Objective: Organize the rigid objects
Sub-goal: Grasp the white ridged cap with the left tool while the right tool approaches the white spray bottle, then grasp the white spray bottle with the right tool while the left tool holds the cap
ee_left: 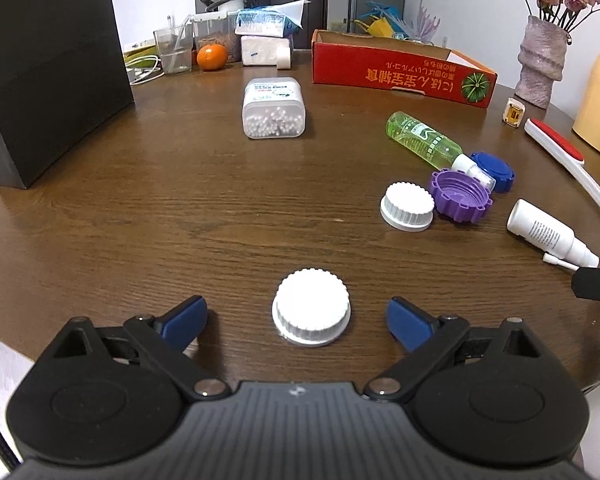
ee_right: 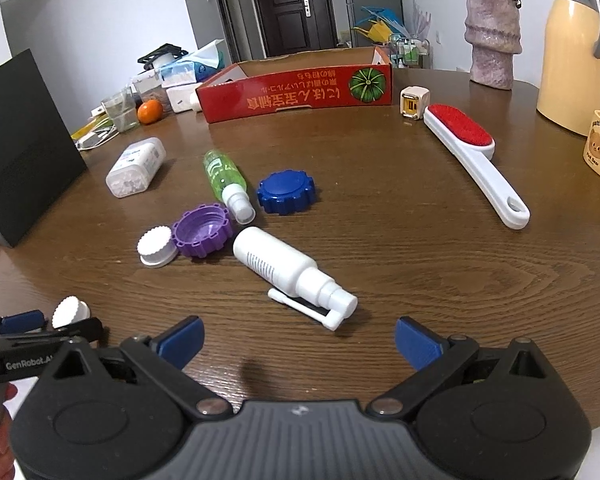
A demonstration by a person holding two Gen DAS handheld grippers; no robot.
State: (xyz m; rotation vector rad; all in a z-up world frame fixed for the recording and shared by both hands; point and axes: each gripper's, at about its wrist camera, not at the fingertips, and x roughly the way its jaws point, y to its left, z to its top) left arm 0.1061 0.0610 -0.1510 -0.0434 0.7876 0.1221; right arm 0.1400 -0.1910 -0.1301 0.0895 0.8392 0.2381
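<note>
Your left gripper has its jaws wide, blue pads either side of a white ribbed cap, not touching it; the cap sits upright on the wooden table. Your right gripper is also spread open, nothing between the pads; at 12 o'clock just ahead lies a white spray bottle on its side, nozzle toward you. At 11 o'clock sit a second white cap and a purple lid, touching. Beyond them a green spray bottle lies beside a blue lid. At 10 o'clock a cotton swab box. At 1 o'clock a red lint brush. Far at 12 o'clock, a red cardboard box, open.
</note>
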